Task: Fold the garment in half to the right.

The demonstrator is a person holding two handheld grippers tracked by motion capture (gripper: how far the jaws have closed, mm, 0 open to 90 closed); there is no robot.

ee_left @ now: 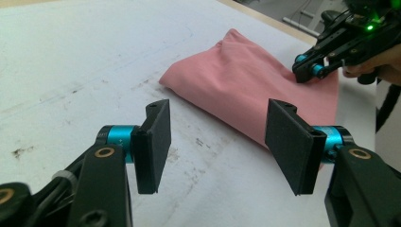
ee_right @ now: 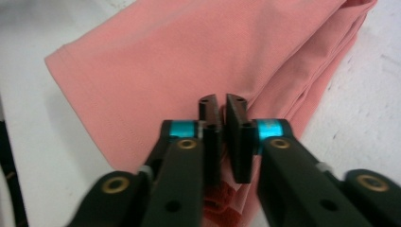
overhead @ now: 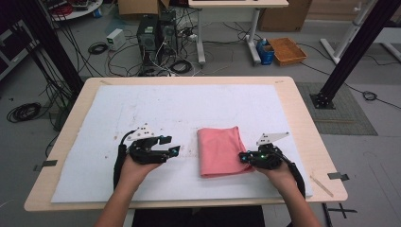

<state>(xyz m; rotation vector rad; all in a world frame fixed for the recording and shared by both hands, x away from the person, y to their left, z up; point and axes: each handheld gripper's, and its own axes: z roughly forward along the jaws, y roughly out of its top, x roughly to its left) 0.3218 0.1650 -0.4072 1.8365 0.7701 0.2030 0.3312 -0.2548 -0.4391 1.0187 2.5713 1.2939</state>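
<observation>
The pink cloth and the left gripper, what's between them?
Nothing: bare white mat separates the left gripper from the cloth, per the high view.

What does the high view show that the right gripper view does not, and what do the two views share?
High view alone: the whole wooden table under its white sheet, both of the person's hands, the left gripper open and clear of the cloth, and the floor behind with cables, computer towers and an orange tray.

Right gripper view alone: the cloth's stitched hem and stacked folded layers, and the right gripper's jaws nearly closed over a fold.

Both: the pink folded cloth on the white sheet, with the right gripper at its edge.
</observation>
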